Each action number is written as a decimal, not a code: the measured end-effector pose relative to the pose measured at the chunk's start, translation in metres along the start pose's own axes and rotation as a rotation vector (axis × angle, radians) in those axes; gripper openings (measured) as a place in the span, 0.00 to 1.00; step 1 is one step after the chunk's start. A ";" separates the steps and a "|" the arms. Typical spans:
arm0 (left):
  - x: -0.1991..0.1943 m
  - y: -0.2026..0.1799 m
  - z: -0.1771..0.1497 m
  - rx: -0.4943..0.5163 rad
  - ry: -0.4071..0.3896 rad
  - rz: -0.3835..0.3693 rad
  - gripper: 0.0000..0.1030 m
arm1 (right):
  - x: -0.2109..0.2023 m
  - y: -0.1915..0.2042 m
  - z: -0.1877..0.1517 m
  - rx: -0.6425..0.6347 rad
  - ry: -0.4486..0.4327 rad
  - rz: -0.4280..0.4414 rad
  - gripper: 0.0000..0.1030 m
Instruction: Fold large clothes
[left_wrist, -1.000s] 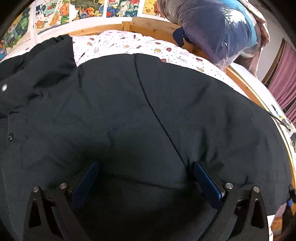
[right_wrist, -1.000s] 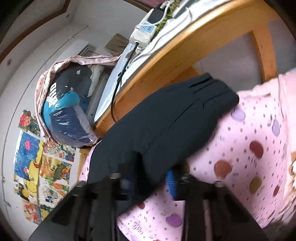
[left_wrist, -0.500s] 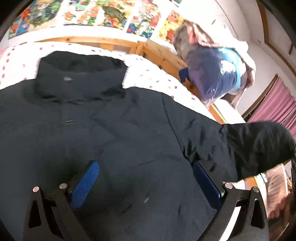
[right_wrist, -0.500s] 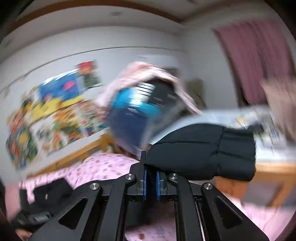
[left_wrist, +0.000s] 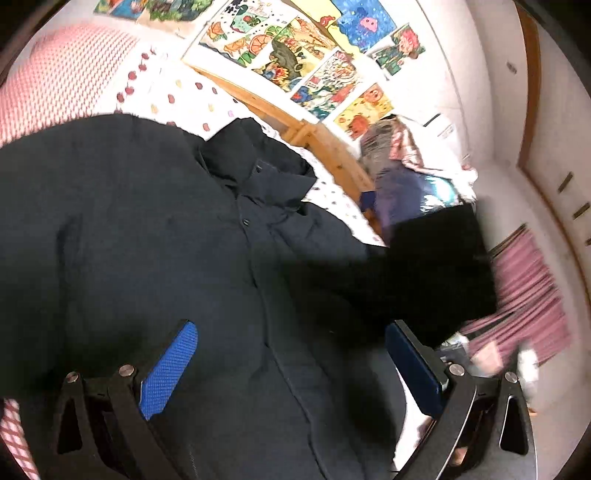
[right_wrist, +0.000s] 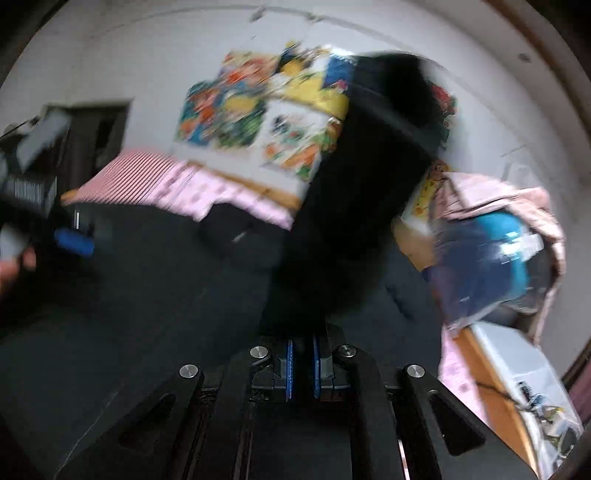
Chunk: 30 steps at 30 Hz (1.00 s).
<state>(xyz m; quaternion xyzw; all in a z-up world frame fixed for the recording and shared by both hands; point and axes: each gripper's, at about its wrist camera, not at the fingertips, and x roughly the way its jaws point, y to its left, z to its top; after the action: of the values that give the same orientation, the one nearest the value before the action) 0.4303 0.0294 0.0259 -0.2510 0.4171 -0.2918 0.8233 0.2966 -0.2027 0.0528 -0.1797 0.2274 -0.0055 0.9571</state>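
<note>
Right gripper (right_wrist: 301, 363): jaws nearly closed, pinching the black sleeve (right_wrist: 354, 206), which rises blurred above the jacket body. Left gripper (left_wrist: 291, 363): fingers spread wide, gripping nothing, over the jacket (left_wrist: 147, 258) front. Jacket lies flat on the dotted pink bedsheet (left_wrist: 177, 88), collar (left_wrist: 255, 162) toward the wooden bed frame (left_wrist: 328, 155). Posters (left_wrist: 295, 48) on the wall beyond the jacket.

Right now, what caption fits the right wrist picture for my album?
The right gripper, shut on the black sleeve, lifts it above the dark coat on the pink bed.
</note>
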 end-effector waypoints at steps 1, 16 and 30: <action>0.002 0.000 -0.003 0.000 0.003 -0.020 0.99 | 0.002 0.009 -0.008 0.000 0.026 0.023 0.08; 0.076 0.005 -0.029 -0.092 0.143 0.091 0.99 | -0.068 0.020 -0.094 0.202 0.117 0.224 0.62; 0.112 -0.010 -0.017 -0.008 0.080 0.282 0.05 | -0.026 -0.054 -0.139 0.413 0.165 0.141 0.63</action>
<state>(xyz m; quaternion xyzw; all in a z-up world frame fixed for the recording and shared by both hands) 0.4678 -0.0578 -0.0369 -0.1815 0.4818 -0.1814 0.8379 0.2164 -0.2983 -0.0328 0.0372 0.3107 0.0002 0.9498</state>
